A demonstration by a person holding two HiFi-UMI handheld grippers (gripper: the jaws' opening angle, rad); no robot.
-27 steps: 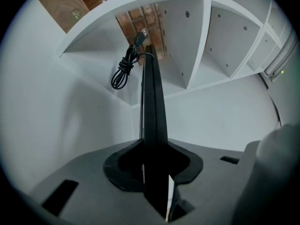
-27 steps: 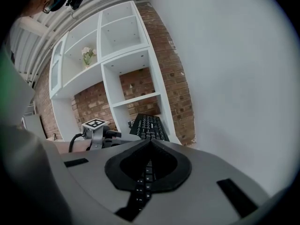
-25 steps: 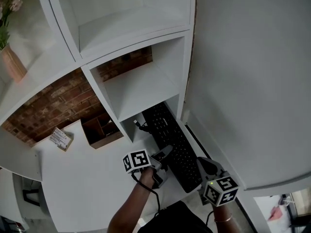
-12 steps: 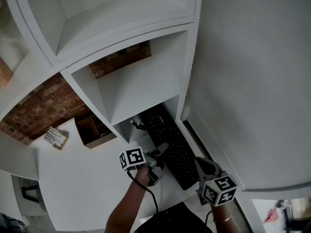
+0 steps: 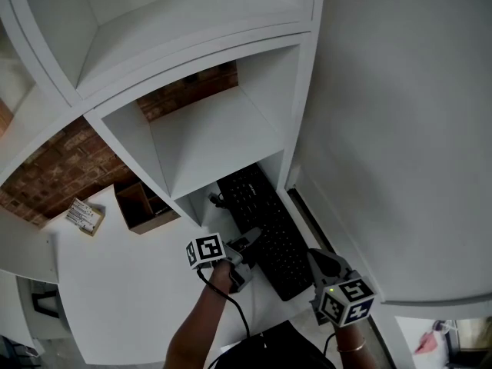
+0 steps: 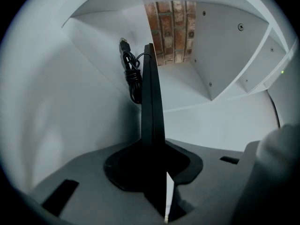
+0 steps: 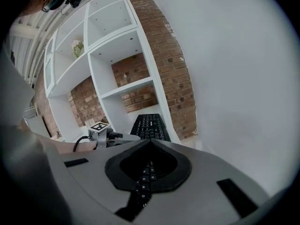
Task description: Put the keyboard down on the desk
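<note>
A black keyboard stretches from the lowest shelf opening towards me over the white desk. My left gripper holds its left long edge. In the left gripper view the keyboard stands edge-on between the jaws, and the left gripper is closing on it. My right gripper grips the near right corner, and keys show between its jaws. The left gripper also shows in the right gripper view. I cannot tell whether the keyboard rests on the desk.
A coiled black cable hangs at the keyboard's far end, by the shelf wall. A brown wooden organiser and a small printed box sit on the desk at the left. The white shelf unit rises ahead and a white wall stands at the right.
The head view has swung, so the vase has left the picture. Both grippers keep their hold, and the keyboard and grippers sit slightly further left in the picture.
</note>
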